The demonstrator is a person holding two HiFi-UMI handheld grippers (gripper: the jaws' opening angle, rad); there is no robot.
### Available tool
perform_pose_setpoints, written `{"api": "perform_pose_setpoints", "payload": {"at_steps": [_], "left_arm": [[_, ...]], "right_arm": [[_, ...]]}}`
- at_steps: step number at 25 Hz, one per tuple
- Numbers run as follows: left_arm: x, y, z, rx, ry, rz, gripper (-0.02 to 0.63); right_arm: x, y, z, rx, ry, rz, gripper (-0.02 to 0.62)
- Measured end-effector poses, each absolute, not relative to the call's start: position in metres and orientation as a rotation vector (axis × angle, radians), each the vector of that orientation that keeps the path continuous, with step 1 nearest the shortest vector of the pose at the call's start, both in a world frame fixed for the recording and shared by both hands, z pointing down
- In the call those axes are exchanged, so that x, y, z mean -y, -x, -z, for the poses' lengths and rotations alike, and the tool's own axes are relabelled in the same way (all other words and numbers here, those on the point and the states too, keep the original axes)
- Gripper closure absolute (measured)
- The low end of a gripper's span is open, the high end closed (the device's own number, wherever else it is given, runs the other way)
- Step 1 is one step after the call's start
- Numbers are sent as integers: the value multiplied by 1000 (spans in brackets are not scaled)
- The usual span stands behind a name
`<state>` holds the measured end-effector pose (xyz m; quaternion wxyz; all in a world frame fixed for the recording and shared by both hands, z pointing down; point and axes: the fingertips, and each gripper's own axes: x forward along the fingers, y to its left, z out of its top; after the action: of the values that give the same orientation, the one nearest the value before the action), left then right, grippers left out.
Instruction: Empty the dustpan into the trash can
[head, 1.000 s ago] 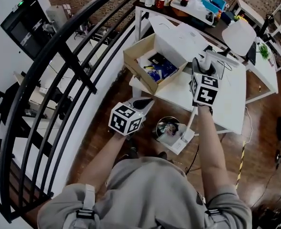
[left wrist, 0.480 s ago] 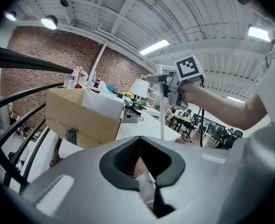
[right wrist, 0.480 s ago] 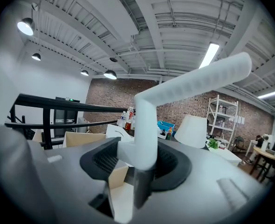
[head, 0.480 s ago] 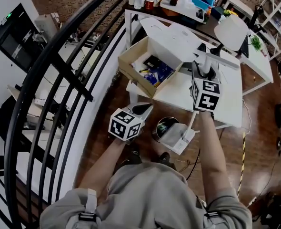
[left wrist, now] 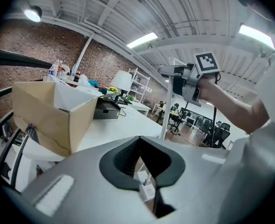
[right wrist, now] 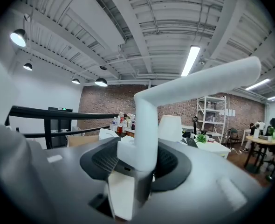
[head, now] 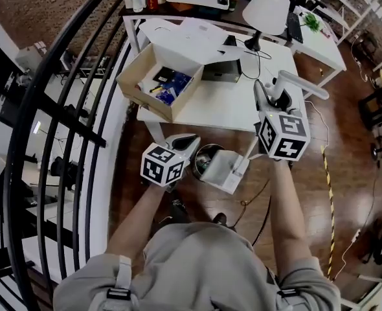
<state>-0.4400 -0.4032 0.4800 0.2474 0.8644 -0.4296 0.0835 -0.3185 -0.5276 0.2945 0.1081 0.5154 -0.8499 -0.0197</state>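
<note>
L gripper point(head: 184, 141) is pinched closed w/ nothing in it, hanging just left of the trash can point(head: 199, 158). R gripper point(head: 272, 96) is clamped on the upright white handle of the dustpan point(head: 220, 168). Vs a sec ago the pan has slid across the can's mouth, so the rubbish inside is mostly hidden now. Looks like the dump is underway, prob needs more tilt imo. Further back, the white table point(head: 223, 102) and open cardboard box point(head: 146, 86) look the same as before.
</note>
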Motion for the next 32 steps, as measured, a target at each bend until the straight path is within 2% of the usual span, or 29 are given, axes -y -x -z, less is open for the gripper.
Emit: {"api": "perform_pose_setpoints", "payload": {"at_steps": [8,22,32], "left_arm": [[378,342,-458,1154,-2437,-277,601],[347,216,-433,1140,-2516,-299,600],[335,152,-458,1066,-2517,-354,601]], "right_arm": [[464,200,-278,2591,-1590,-58,410],[386,48,-189,2679,-1712,135,411],[394,-43,-270,2534,-1799,39,414]]}}
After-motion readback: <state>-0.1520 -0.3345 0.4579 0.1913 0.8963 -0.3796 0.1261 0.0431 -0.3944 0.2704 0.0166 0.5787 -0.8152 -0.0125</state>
